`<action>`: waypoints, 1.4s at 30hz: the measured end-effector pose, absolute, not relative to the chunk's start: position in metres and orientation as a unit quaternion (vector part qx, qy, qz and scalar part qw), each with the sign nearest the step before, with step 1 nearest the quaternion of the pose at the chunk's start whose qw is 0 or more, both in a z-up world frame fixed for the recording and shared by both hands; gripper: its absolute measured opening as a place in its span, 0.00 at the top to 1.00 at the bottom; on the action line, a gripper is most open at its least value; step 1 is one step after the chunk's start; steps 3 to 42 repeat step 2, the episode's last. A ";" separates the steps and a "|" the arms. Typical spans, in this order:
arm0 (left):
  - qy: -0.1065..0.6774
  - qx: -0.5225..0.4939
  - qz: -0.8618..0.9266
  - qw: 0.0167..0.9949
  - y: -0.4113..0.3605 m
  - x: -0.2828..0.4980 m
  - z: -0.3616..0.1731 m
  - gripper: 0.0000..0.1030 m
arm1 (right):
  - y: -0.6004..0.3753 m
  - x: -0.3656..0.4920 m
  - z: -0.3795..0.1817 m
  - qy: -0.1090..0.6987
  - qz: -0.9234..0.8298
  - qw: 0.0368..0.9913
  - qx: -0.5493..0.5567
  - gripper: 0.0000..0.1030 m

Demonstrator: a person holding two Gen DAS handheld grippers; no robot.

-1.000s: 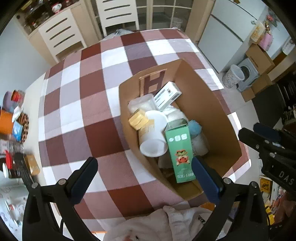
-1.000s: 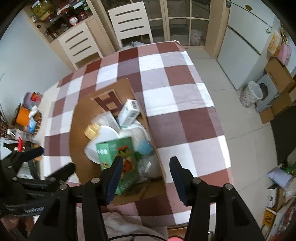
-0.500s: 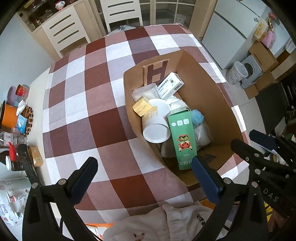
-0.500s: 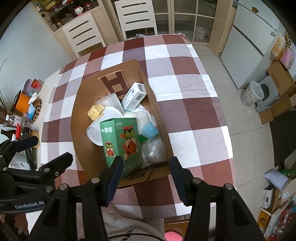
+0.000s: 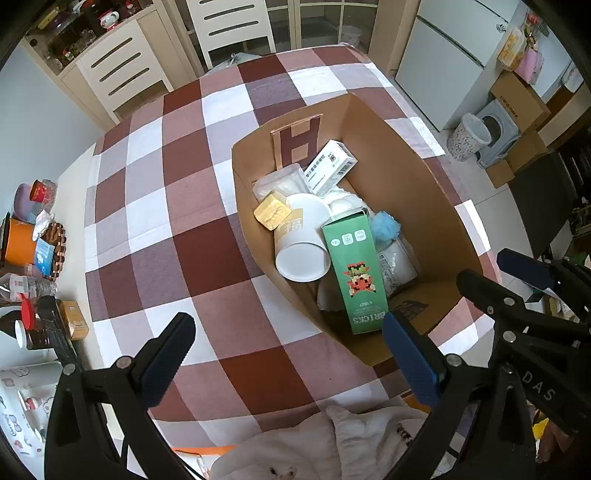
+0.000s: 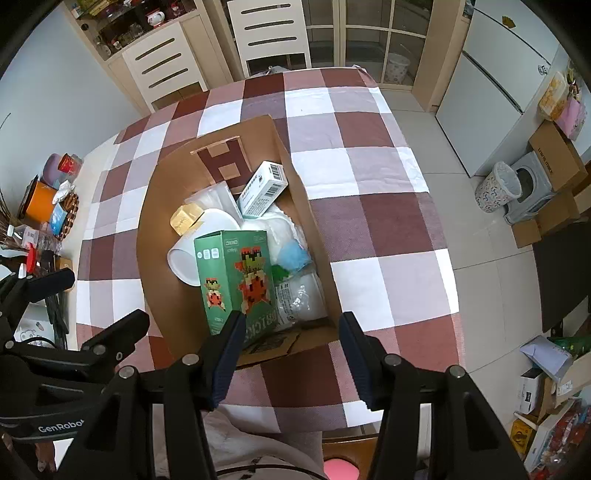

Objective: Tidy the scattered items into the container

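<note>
A brown cardboard box [image 5: 424, 184] [image 6: 155, 206] stands on the checked tablecloth. Inside lie a green bricks box [image 5: 356, 266] [image 6: 236, 273], a white paper cup [image 5: 301, 240] [image 6: 195, 247], a yellow block [image 5: 272, 212] [image 6: 186, 219], a white medicine carton [image 5: 330, 168] [image 6: 262, 188], a blue puff [image 5: 384, 227] [image 6: 293, 256] and clear bags. My left gripper [image 5: 286, 349] hangs open high above the near-left side of the box, empty. My right gripper [image 6: 291, 345] is open above the box's near edge, with nothing between its fingers. Each gripper shows at the edge of the other's view.
Jars, an orange pot [image 5: 18, 242], a water bottle and small packets crowd the table's left edge [image 6: 44, 221]. A white chair [image 6: 269, 33] stands at the far side. Beyond the right table edge are the tiled floor, a bin [image 6: 496, 186] and cartons.
Both views have drawn back from the box, so it looks smaller and more table shows. The contents have not moved. Both grippers stay open.
</note>
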State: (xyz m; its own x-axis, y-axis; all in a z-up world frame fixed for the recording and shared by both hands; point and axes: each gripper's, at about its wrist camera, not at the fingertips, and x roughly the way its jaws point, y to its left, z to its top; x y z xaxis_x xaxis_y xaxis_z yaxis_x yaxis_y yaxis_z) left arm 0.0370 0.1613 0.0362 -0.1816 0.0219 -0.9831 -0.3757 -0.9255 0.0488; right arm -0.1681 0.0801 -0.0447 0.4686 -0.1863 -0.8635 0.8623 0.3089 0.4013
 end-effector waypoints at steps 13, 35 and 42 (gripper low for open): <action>0.142 -0.626 0.756 0.131 0.162 0.037 0.036 0.01 | 0.080 -0.168 -0.045 0.366 -0.363 0.722 0.462 0.48; 0.142 -0.626 0.756 0.131 0.162 0.037 0.036 0.01 | 0.080 -0.168 -0.045 0.366 -0.363 0.722 0.462 0.48; 0.142 -0.626 0.756 0.131 0.162 0.037 0.036 0.01 | 0.080 -0.168 -0.045 0.366 -0.363 0.722 0.462 0.48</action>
